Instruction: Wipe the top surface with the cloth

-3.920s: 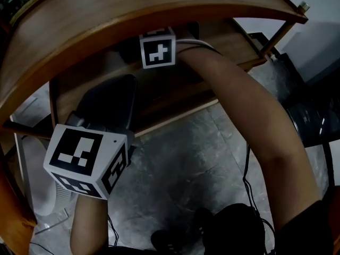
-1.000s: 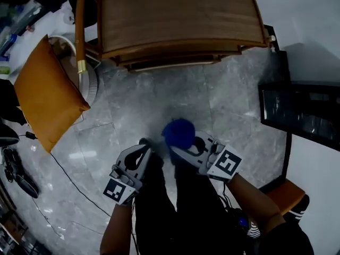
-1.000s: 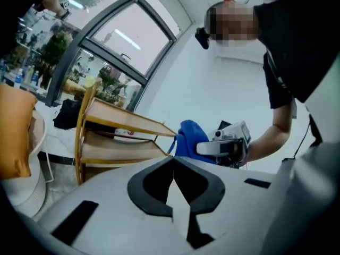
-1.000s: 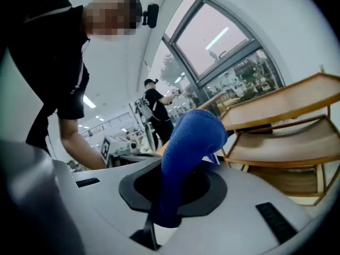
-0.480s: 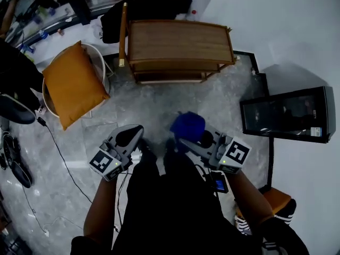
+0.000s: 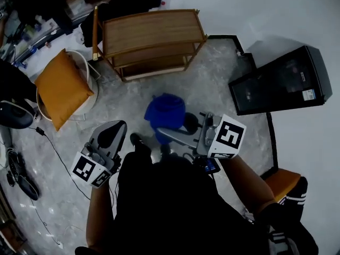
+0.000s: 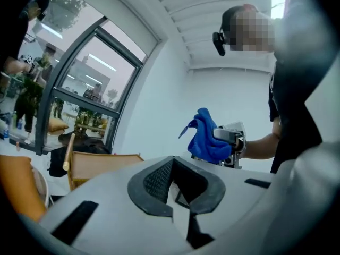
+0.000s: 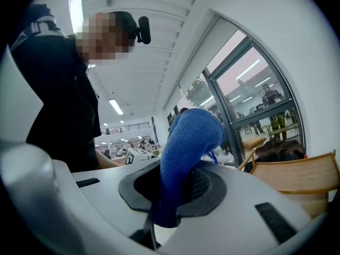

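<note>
A wooden shelf unit (image 6: 151,33) stands on the grey floor ahead of me, and its slatted top is bare. My right gripper (image 6: 169,133) is shut on a bunched blue cloth (image 6: 164,112), held in the air well short of the shelf. In the right gripper view the cloth (image 8: 191,142) rises out from between the closed jaws of the right gripper (image 8: 172,195). My left gripper (image 6: 110,134) hangs to the left, jaws together with nothing in them. The left gripper view shows the left gripper (image 7: 172,187), with the blue cloth (image 7: 204,142) beyond it.
An orange cushion (image 6: 61,86) lies on a round white seat left of the shelf unit. A black cabinet (image 6: 281,81) stands against the white wall at the right. Cables trail over the floor at the lower left. Dark bags sit behind the shelf.
Earlier both arms reached in under the shelf unit's top. Since then the view has pulled back and up; the right gripper now carries the blue cloth, and both grippers have risen.
</note>
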`<state>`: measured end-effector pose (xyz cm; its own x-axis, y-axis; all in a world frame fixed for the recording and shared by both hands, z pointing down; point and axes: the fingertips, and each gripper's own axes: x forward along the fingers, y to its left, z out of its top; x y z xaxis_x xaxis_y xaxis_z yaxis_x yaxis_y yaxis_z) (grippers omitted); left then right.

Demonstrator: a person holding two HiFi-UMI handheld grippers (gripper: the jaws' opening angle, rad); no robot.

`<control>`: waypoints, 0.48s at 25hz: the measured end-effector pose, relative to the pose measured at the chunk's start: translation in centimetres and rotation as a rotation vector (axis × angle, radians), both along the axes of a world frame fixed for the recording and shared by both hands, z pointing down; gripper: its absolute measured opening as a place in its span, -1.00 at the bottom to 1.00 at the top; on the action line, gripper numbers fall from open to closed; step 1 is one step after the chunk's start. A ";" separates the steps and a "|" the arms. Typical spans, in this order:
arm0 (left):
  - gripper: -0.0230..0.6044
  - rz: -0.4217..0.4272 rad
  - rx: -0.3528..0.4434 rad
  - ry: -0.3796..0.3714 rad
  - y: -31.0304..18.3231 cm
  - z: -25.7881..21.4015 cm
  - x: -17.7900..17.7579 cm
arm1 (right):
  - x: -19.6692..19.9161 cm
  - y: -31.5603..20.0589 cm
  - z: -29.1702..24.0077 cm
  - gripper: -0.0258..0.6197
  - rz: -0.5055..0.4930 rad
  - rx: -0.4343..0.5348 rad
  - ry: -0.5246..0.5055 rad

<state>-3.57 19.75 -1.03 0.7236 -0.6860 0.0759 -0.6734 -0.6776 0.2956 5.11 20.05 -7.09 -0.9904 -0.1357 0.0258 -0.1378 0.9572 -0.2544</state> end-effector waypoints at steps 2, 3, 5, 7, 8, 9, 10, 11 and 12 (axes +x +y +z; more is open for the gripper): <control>-0.90 0.031 -0.003 -0.010 1.1 -0.5 2.1 | 1.0 1.1 -0.4 -0.73 -0.001 -0.037 -0.048; -0.90 0.041 -0.006 -0.014 1.4 -0.7 2.9 | 1.4 1.5 -0.5 -0.73 -0.002 -0.046 -0.066; -0.89 0.054 0.000 -0.012 1.6 -1.4 4.1 | 1.8 2.1 -0.5 -0.73 -0.004 -0.029 -0.069; -0.90 0.064 0.016 -0.026 1.8 -1.9 5.2 | 2.2 3.1 -0.6 -0.73 -0.012 0.014 -0.043; -0.90 0.068 0.024 -0.039 2.0 -2.1 5.8 | 2.5 3.7 -0.5 -0.73 -0.017 0.037 -0.026; -0.90 0.073 0.034 -0.048 2.1 -2.4 6.4 | 2.8 4.3 -0.2 -0.73 -0.023 0.057 -0.008; -0.90 0.079 0.045 -0.053 2.1 -2.8 6.9 | 3.1 4.7 0.1 -0.73 -0.028 0.069 0.010; -0.90 0.084 0.054 -0.055 2.2 -3.2 7.3 | 3.4 5.0 0.4 -0.73 -0.032 0.075 0.025; -0.90 0.089 0.062 -0.055 2.3 -3.6 7.6 | 3.5 5.2 0.7 -0.73 -0.037 0.076 0.036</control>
